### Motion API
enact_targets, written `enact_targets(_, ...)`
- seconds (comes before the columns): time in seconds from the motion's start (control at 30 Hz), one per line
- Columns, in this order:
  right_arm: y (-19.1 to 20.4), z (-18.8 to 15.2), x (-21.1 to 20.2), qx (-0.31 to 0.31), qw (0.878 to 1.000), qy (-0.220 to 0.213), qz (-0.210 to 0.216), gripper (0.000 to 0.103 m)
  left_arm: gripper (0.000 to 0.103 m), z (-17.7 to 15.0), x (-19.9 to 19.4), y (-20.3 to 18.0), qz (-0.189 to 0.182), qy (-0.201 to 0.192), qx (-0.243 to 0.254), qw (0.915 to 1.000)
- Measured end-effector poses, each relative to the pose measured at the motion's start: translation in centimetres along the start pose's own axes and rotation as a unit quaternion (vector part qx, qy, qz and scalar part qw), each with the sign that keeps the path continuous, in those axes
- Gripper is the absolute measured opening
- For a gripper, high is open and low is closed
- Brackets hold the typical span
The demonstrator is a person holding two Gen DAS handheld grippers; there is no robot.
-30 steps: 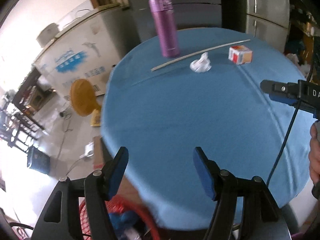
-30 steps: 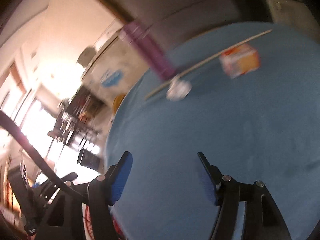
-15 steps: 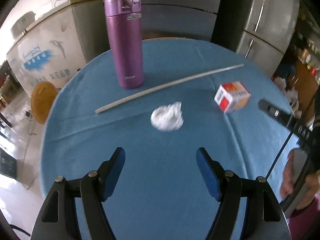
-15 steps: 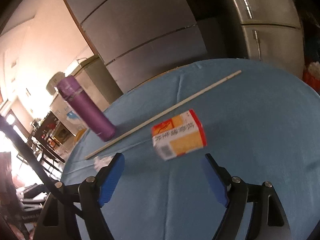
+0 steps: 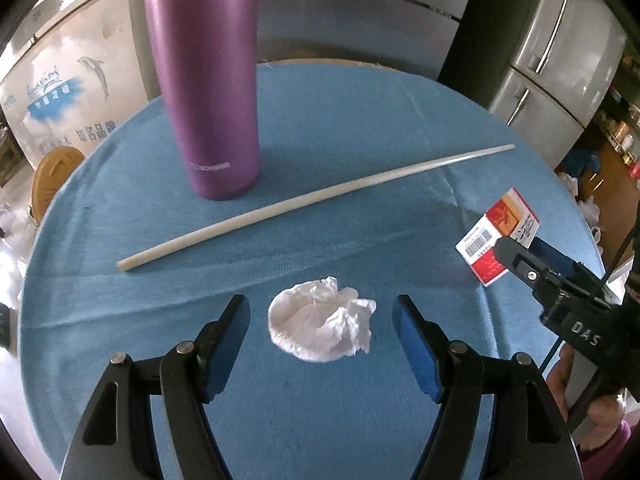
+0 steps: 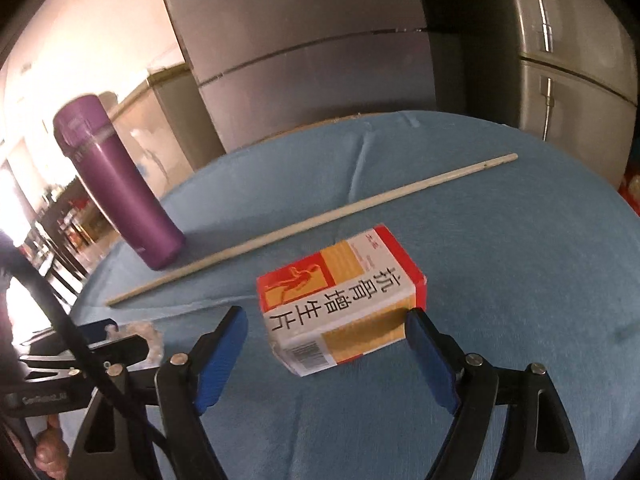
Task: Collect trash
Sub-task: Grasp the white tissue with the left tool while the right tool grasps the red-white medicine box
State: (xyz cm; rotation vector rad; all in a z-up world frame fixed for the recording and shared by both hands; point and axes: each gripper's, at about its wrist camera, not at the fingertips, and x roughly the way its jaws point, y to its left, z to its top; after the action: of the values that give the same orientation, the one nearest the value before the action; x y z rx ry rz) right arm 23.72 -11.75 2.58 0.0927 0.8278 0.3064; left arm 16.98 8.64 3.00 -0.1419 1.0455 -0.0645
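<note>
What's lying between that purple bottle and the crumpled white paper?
A long pale stick lies across the blue cloth between the purple bottle and crumpled paper, in the left wrist view.

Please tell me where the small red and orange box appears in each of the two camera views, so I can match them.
Left wrist view: the small box lies at the right edge, behind the right gripper.
Right wrist view: the box lies centre, between the open fingers.
Shared landmark: the long stick beyond it.
</note>
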Motion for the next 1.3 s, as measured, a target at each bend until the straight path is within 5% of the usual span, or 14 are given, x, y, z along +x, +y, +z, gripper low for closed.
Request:
enact_targets(0.1, 0.2, -0.1, 0.7, -0.01, 1.0, 0.006, -0.011, 0.083, 0.073, -0.2, 0.9, 0.4, -0.008, 0.008, -0.009, 0.9999)
enact_targets(0.17, 0.3, -0.2, 0.7, -0.015, 1.0, -0.003, -0.005, 0.083, 0.054, -0.4, 1.5, 0.8, -0.015, 0.02, -0.018, 0.9995)
enact_targets(0.27, 0.2, -0.2, 1.4, -0.015, 1.0, 0.004, -0.012, 0.083, 0.048, -0.4, 1.4, 1.0, -0.019, 0.017, -0.017, 0.9995)
enact_targets(0.4, -1.0, -0.1, 1.8, 0.015, 1.0, 0.01, -0.001, 0.055, 0.046, -0.7, 0.8, 1.2, -0.025, 0.018, -0.022, 0.9993)
enact_targets(0.5, -2.3, -0.1, 1.6, 0.041, 0.999, 0.012, -0.001, 0.046, 0.045, -1.4, 0.1, 1.4, -0.026, 0.021, -0.021, 0.9992)
enact_targets(0.6, -3.8, -0.3, 0.7, 0.069, 0.997, 0.028, 0.003, 0.049, 0.045, -2.3, -0.8, 1.5, -0.023, 0.029, -0.015, 0.9992)
enact_targets(0.7, -4.4, -0.3, -0.8, 0.104, 0.994, 0.019, 0.018, 0.074, 0.045, -3.2, -1.9, 1.2, -0.022, 0.022, -0.007, 0.9995)
enact_targets(0.8, -3.3, 0.4, -1.7, 0.119, 0.992, 0.0, 0.028, 0.082, 0.045, -4.1, -3.0, 1.0, -0.019, 0.021, -0.007, 0.9996)
enact_targets(0.9, -2.0, 1.6, -1.1, 0.155, 0.988, 0.0, 0.007, 0.083, 0.045, -4.5, -3.9, 0.7, -0.017, 0.016, -0.002, 0.9997)
enact_targets(1.03, 0.0, 3.3, 1.5, 0.176, 0.977, 0.02, -0.119, 0.083, 0.045, -4.8, -5.5, 0.3, -0.02, 0.005, 0.002, 0.9998)
enact_targets(1.17, 0.4, 4.0, 4.0, 0.197, 0.961, 0.042, -0.188, 0.083, 0.045, -5.5, -6.7, 0.5, -0.029, 0.001, 0.002, 0.9996)
enact_targets(1.27, -0.1, 3.8, 4.9, 0.194, 0.958, 0.06, -0.202, 0.049, 0.045, -6.1, -7.7, 1.1, -0.029, 0.001, 0.002, 0.9996)
enact_targets(1.3, -0.4, 3.6, 4.8, 0.193, 0.96, 0.062, -0.194, 0.049, 0.045, -6.2, -7.7, 1.2, -0.027, 0.0, 0.002, 0.9996)
